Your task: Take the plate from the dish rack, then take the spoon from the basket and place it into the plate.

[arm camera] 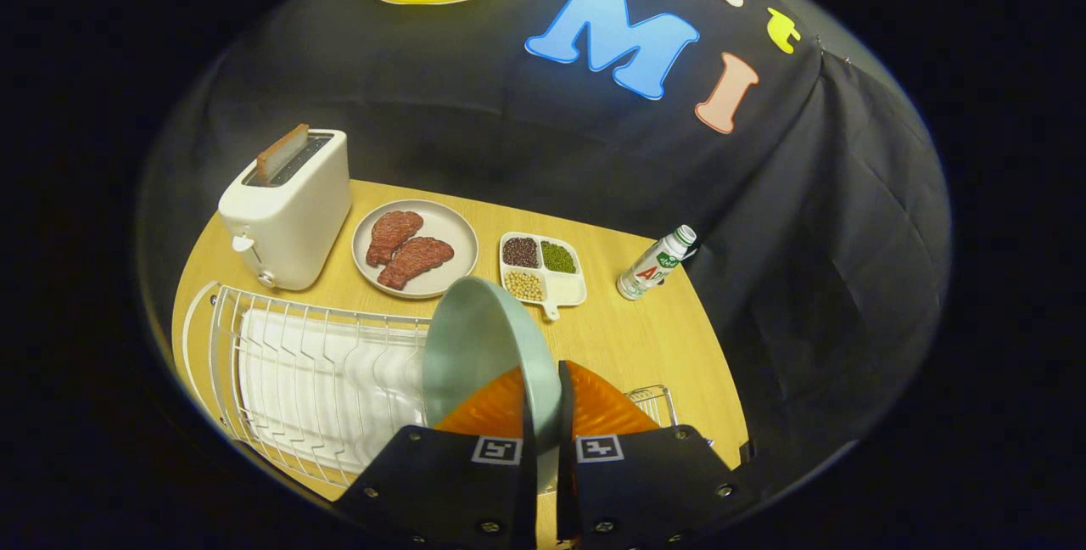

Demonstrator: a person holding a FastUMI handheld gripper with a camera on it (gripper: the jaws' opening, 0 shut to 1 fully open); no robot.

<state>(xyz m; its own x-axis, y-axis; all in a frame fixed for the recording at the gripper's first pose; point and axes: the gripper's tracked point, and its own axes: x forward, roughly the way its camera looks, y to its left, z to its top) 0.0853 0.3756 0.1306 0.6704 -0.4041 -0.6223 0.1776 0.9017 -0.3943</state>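
**Plate in tool, on edge, over rack end – needs laying flat on counter**

Tool (547, 414) is clenched on the plate (488, 346): both fingers press its rim, one each side, w/ the rim running down into the narrow gap between them. Plate is pale green, held on edge, not flat. It rises up & a bit left from the fingertips, hollow face turned left toward the dish rack (314, 372). Its long axis runs from the fingers away and upward; top edge reaches to just short of the compartment tray (543, 270) as seen from here.

Where it is: lifted, seemingly clear of the rack's wires, at the rack's right end. Can't tell if the lower rim touches a wire – the fingers hide it. Rack slots look bare otherwise, white drip mat under them.

The relation that matters, in my judgement: bare counter (645, 338) lies to the right of and beyond the plate, betw. the tray, the bottle (657, 261) lying on its side, and a wire basket (653, 401) whose corner peeks out just right of the fingers. Spoon not made out; the basket is mostly hidden behind the tool.

So step 1 (plate out of rack) looks about done. Next likely calls for a shift right + a turn of the wrist so the plate goes hollow side up before release. Risks: edge grip is thin, plate could slip or swing; also the steak plate (416, 249) & toaster (288, 210) sit close behind the rack
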